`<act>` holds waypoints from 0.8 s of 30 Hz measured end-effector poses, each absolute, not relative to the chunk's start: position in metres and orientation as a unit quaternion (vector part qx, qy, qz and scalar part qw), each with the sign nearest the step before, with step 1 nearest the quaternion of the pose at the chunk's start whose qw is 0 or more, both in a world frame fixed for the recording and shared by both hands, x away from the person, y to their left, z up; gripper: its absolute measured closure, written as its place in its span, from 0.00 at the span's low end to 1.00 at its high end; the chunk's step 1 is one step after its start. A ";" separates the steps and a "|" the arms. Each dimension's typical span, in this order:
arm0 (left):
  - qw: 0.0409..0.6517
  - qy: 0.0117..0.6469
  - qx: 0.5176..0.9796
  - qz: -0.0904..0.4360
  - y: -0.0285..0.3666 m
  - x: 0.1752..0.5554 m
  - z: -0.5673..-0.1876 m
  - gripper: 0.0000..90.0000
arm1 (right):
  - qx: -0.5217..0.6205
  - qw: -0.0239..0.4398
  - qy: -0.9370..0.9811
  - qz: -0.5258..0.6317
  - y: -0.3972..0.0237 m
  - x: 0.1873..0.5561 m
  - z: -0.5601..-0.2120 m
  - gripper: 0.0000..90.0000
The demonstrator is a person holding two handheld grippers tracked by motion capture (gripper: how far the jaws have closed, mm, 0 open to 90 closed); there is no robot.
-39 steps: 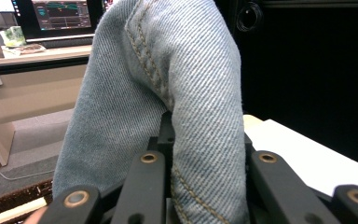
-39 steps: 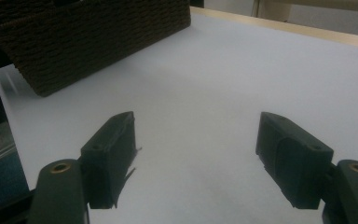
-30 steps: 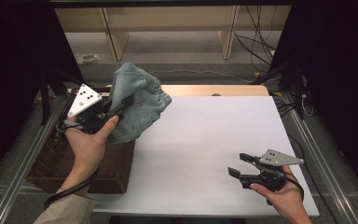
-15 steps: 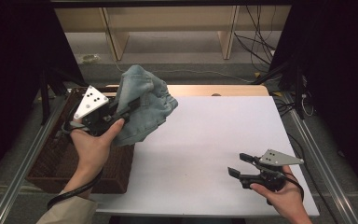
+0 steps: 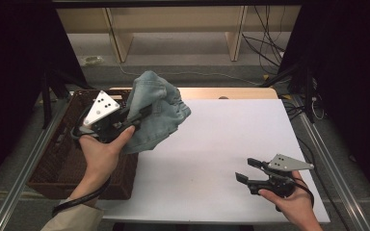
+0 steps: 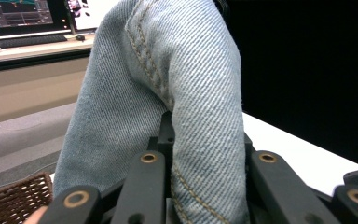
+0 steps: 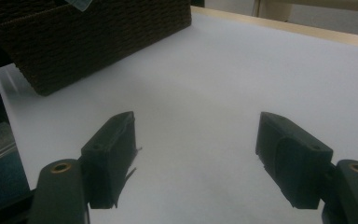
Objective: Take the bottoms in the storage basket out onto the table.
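White table (image 5: 221,144) is lying bare in the high view; the left tool (image 5: 142,111) is holding the denim garment (image 5: 161,103) lifted beside the basket (image 5: 62,159). Its own view is showing jaws clamped on denim. The right tool (image 7: 196,154) is waiting wide open, empty. Laying the garment out seems not yet done.

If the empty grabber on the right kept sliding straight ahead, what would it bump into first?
Probably the brown wicker basket. The right gripper has its jaws wide open over the bare white table, and nothing lies before the basket, though it sits a bit off to one side, so the gripper might just miss it.
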State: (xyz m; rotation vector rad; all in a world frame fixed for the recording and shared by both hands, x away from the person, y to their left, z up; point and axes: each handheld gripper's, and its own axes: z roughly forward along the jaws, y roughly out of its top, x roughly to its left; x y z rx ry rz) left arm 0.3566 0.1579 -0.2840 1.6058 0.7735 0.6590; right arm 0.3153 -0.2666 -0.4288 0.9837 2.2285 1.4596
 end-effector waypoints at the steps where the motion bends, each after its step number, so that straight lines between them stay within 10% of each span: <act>1: 0.581 0.329 0.690 0.282 0.157 0.357 -0.284 0.83 | 0.342 0.150 0.776 0.508 -0.267 0.315 -0.429 0.33; 24: 0.580 0.308 0.708 0.261 0.137 0.354 -0.294 0.83 | 0.342 0.149 0.776 0.508 -0.267 0.315 -0.429 0.33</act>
